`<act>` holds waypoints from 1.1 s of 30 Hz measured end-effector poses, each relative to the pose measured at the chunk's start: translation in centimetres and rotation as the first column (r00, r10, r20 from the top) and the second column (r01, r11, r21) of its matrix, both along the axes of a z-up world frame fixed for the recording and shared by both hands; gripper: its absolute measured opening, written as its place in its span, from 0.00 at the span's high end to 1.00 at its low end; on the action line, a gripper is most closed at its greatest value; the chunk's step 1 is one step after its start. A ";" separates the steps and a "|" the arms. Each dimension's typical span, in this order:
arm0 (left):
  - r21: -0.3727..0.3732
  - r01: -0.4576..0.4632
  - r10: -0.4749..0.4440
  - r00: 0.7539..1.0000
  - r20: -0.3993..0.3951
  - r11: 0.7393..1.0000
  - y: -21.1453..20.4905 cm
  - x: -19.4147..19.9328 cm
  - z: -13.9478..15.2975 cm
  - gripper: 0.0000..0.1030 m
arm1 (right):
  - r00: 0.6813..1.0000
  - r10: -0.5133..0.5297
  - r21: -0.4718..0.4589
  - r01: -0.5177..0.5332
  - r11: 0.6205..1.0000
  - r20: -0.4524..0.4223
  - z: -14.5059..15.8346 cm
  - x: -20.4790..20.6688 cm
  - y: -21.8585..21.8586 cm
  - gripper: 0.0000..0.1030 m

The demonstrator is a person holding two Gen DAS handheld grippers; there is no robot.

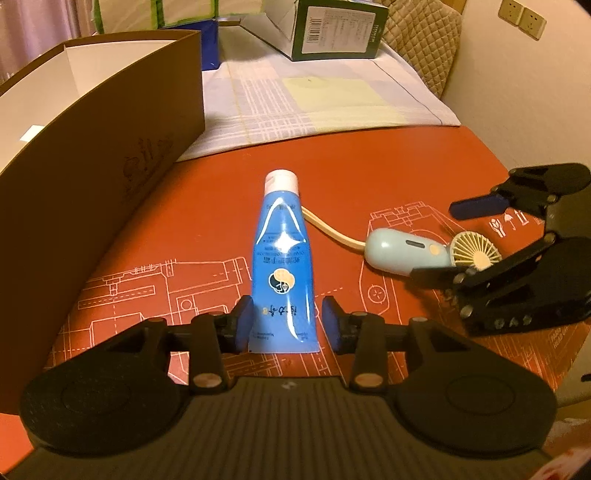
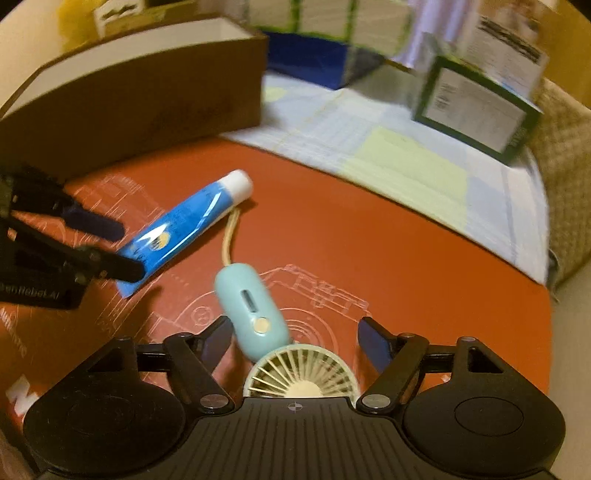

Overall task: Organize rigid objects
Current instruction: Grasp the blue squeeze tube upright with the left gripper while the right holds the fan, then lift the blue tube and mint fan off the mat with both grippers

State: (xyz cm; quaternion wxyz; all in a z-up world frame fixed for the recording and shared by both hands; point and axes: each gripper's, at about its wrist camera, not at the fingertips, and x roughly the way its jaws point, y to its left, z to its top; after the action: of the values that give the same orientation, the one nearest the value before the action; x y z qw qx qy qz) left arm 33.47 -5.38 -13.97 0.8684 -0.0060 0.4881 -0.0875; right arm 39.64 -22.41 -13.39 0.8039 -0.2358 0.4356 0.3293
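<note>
A blue tube with a white cap lies flat on the red mat. My left gripper is open, its pads on either side of the tube's flat end, not pressing it. A pale blue handheld fan with a cream strap lies to the right of the tube. My right gripper is open around the fan's neck, the fan head between the fingers. The fan also shows in the left wrist view, with the right gripper over it.
A large open brown box stands at the left, also in the right wrist view. A checked cloth covers the far table. A green-edged carton and a blue box stand behind. A wall is at the right.
</note>
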 end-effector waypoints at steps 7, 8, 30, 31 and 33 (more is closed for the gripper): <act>0.014 -0.003 0.003 1.000 0.006 1.000 -0.3 0.5 0.0 0.65 | 0.989 -0.129 0.010 0.130 0.991 -0.076 -1.0 1.7 -0.6 0.70; 0.017 0.001 -0.001 1.000 0.007 1.000 -0.3 0.6 -0.1 0.65 | 0.981 -0.173 0.012 0.175 0.984 -0.092 -1.1 2.2 -1.1 0.70; 0.095 0.029 -0.031 0.999 0.010 0.995 -2.5 5.7 -1.8 0.64 | 0.910 -0.374 0.144 0.401 0.905 -0.180 0.0 3.1 -5.5 0.48; 0.099 0.029 -0.030 0.999 0.011 0.995 -2.6 5.7 -1.8 0.64 | 0.910 -0.373 0.144 0.400 0.905 -0.180 0.0 3.1 -5.4 0.48; 0.101 0.023 -0.024 1.000 0.013 0.995 -2.7 5.6 -1.8 0.64 | 0.914 -0.368 0.140 0.393 0.909 -0.172 -0.2 3.0 -5.2 0.48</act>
State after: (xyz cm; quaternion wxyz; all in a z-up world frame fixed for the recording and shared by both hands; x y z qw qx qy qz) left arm 39.07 -8.04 -15.75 0.8699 0.0442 0.4858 -0.0730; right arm 42.67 -27.58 -13.54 0.8369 -0.0521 0.4993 0.2181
